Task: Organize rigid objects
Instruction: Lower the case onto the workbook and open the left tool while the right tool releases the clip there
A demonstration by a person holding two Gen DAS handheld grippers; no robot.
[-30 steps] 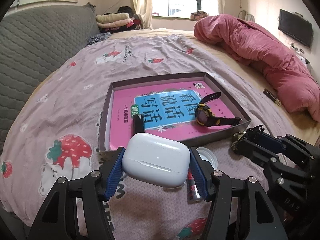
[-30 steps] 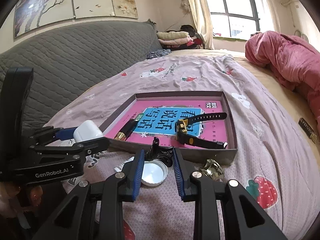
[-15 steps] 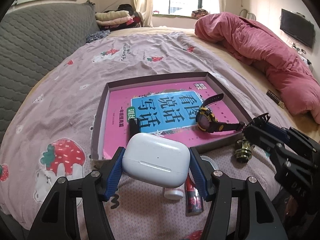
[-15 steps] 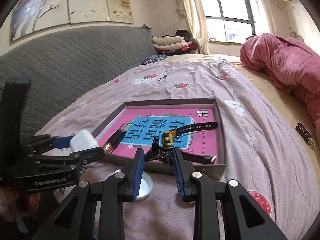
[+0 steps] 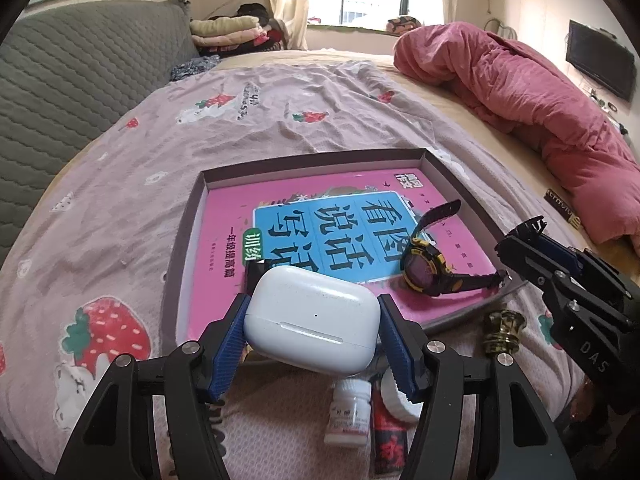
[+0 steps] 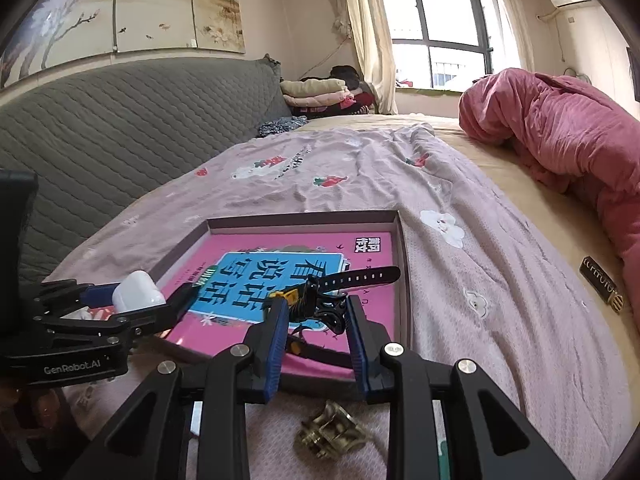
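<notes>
My left gripper (image 5: 312, 334) is shut on a white earbud case (image 5: 310, 318), held just above the near edge of a shallow grey tray (image 5: 182, 248). A pink book (image 5: 224, 240) lies in the tray, with a black-and-yellow watch (image 5: 424, 276) on top of it. My right gripper (image 6: 316, 314) is shut on a small black clip-like piece (image 6: 326, 312) at the tray's near right edge, in front of the watch (image 6: 296, 294). A black tube in the tray is mostly hidden behind the case.
On the strawberry bedspread near the tray lie a brass knob (image 6: 332, 428), a small white bottle (image 5: 348, 412), a red tube (image 5: 386, 440) and a white cap (image 5: 394, 398). A pink duvet (image 5: 540, 92) fills the right side. A grey headboard (image 6: 120, 120) runs along the left.
Both grippers have moved forward over the bed towards the tray, each keeping its hold. The tray and watch look nearer, and the loose items now lie beneath the grippers.
</notes>
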